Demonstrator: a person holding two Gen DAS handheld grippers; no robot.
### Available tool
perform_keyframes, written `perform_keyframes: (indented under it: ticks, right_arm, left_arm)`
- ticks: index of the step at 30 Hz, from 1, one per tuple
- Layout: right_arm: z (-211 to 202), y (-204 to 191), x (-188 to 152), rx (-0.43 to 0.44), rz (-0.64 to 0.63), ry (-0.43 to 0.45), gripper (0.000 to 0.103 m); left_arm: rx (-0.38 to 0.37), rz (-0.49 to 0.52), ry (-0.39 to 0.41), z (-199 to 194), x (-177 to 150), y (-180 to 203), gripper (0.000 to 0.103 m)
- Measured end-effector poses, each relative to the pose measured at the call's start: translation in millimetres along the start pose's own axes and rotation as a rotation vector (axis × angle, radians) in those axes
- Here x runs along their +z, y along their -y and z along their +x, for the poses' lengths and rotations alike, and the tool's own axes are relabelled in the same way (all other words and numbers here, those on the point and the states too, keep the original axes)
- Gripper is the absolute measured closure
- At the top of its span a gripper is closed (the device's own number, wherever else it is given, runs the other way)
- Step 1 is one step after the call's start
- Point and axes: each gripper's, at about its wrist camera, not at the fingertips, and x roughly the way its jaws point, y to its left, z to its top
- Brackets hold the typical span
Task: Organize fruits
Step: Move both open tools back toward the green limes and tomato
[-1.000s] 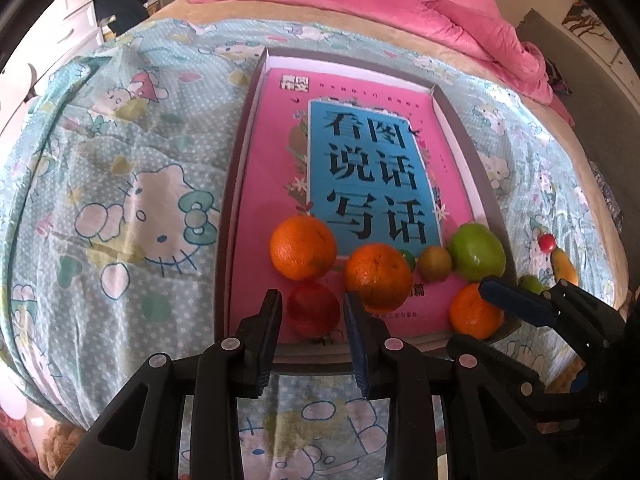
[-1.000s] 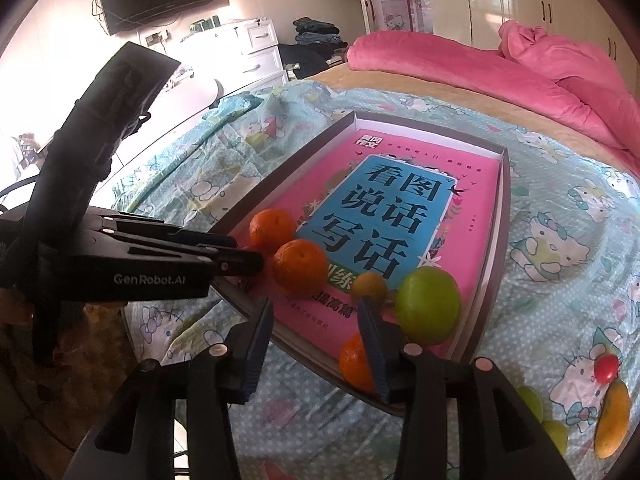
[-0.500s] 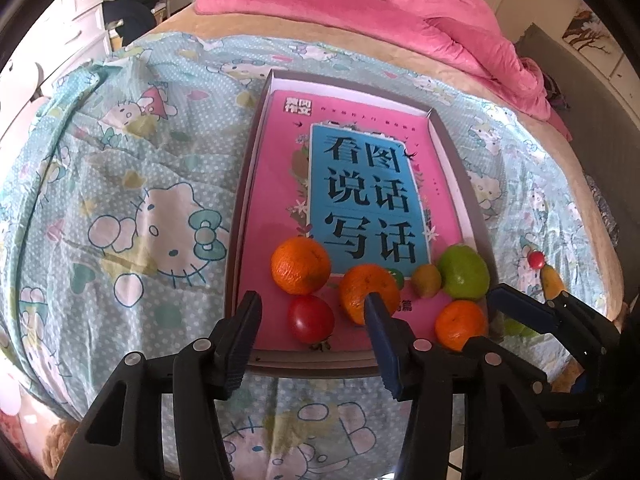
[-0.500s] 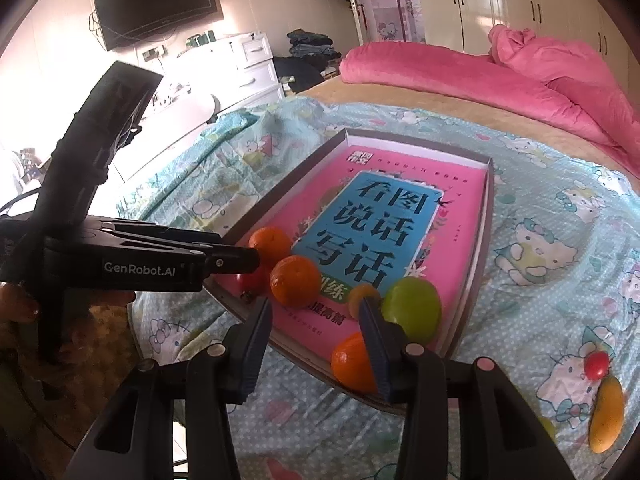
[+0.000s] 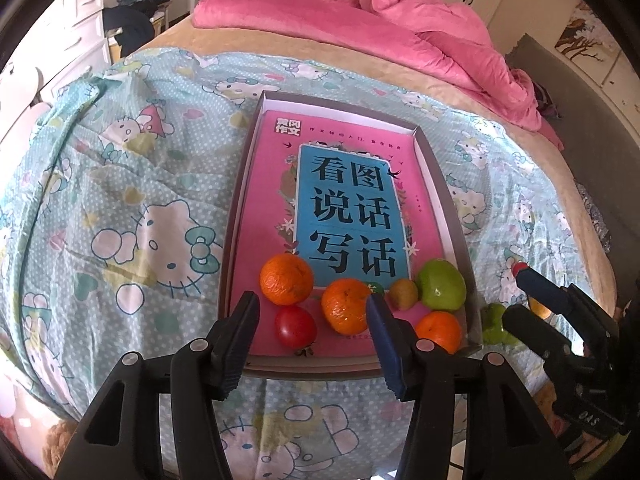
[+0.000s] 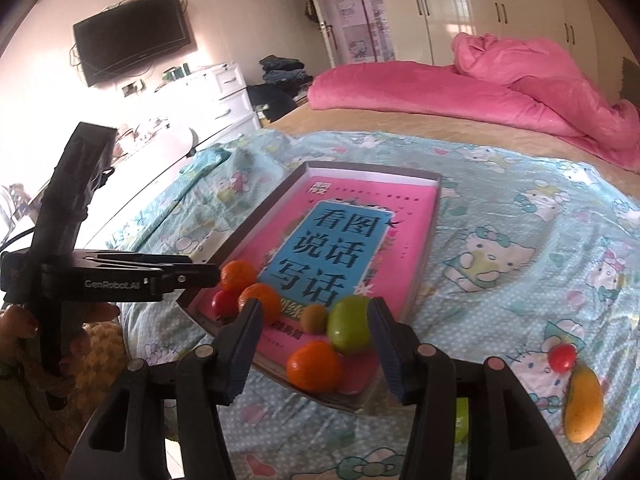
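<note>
A shallow grey box (image 5: 236,216) lined with a pink book lies on the bed. At its near end sit three oranges (image 5: 286,279) (image 5: 345,306) (image 5: 437,331), a red tomato (image 5: 296,326), a small brown fruit (image 5: 404,294) and a green apple (image 5: 442,284). My left gripper (image 5: 314,340) is open and empty, just short of the box's near edge. My right gripper (image 6: 316,344) is open and empty, near the box's right corner. On the sheet to the right lie a small red fruit (image 6: 562,356), a yellow mango (image 6: 583,406) and a green fruit (image 5: 494,322).
The Hello Kitty sheet (image 5: 120,208) covers the bed, with a pink duvet (image 5: 400,36) heaped at the far end. White drawers (image 6: 224,92) and a wall TV (image 6: 132,38) stand left of the bed. The bed edge is right below both grippers.
My left gripper opened wider, let go of the red tomato and drew back from the box. My right gripper also pulled back and up a little.
</note>
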Motion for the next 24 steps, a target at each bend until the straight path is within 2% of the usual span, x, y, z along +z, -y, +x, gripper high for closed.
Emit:
perform_keyframes:
  ticks: [11,15,24]
  right_arm:
    - [-11,12,-4,-0.025,0.041,0.012,0.049]
    - [-18,20,-9,-0.055,0.047,0.020,0.042]
    - [-36,47,-17,-0.107,0.093,0.027,0.041]
  left_arm:
    - [-0.039,-0.003,0.003,-6,1,8,0.046]
    - [-0.056,0.016,0.012,-11,2,17,0.046]
    - [-0.091,0.078,-0.001,-11,-1,45,0.046]
